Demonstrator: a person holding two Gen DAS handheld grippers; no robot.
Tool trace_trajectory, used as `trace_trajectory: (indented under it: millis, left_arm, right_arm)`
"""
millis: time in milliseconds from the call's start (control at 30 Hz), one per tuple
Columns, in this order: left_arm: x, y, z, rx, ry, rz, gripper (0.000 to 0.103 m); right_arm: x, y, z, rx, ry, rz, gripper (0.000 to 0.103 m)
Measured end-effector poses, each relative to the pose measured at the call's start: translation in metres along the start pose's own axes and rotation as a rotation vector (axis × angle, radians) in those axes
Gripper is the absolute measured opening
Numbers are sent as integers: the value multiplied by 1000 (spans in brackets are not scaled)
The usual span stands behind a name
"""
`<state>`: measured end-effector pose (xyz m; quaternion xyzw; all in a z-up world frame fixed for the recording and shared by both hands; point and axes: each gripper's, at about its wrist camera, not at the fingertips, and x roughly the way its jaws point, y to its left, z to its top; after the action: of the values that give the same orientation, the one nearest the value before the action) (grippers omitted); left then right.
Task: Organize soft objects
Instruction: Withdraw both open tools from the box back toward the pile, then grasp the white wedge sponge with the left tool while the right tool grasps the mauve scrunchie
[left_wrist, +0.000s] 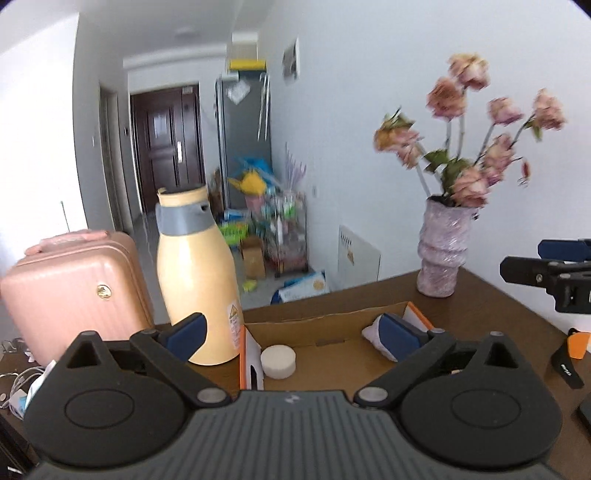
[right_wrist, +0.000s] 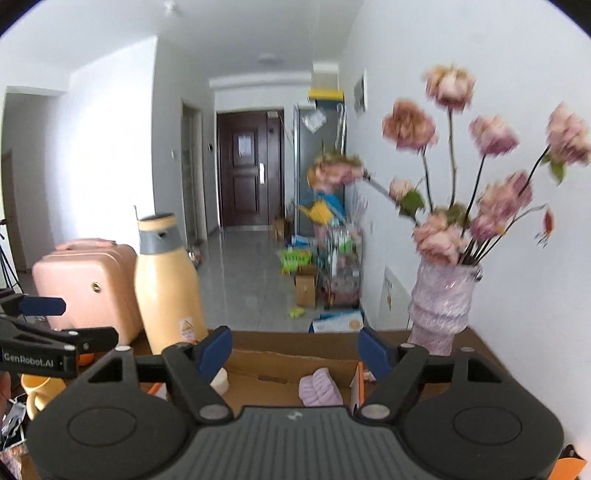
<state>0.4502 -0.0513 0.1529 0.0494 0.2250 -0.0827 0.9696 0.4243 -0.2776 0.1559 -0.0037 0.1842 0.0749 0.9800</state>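
An open cardboard box (left_wrist: 332, 325) lies on the brown table, seen also in the right wrist view (right_wrist: 280, 360). Inside it are a round white puff (left_wrist: 278, 361) at the left and a lilac soft fabric piece (right_wrist: 319, 387) at the right, which also shows in the left wrist view (left_wrist: 373, 332), partly hidden by my finger. My left gripper (left_wrist: 291, 332) is open and empty above the box. My right gripper (right_wrist: 295, 349) is open and empty, also above the box. The right gripper shows at the right edge of the left wrist view (left_wrist: 546, 271).
A tall yellow bottle (left_wrist: 197, 280) stands left of the box, with a pink suitcase (left_wrist: 70, 288) beyond it. A lilac vase of dried pink flowers (left_wrist: 443, 251) stands at the table's back right by the wall. Cables (left_wrist: 18, 380) lie at the left.
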Motion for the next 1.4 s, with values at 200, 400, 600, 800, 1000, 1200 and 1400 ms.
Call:
trace_trajectory:
  millis: [200,400,600,800,1000,1200,1400]
  left_arm:
    - [-64,-9,-39,-19,-104,-27,103]
    - [-132,-14,-88,-73,-260,-8,103]
    - [-189,-32,-147,-21,-400,75,103]
    - [-221,-34,-210,-61,-357,27,103]
    - [-259,-33,-263,-80,-368,52,103]
    - [-276,-30,-298,-74,-333,47,103]
    - [-278,-23,-325,-85,-274,71,103]
  right_arm:
    - [-64,12,-36,-32,-100,15,81]
    - [-130,23,-83,-43,-236,6,88]
    - [-189,39,-140,-65,-327,39,98]
    - [-228,53,-202,-41,-340,63,100]
    - [-260,66,-253,-29,-342,64,101]
    - [-276,71,-293,-19,-264,92,102]
    - [-266,77,-322,-49,-142,105,102]
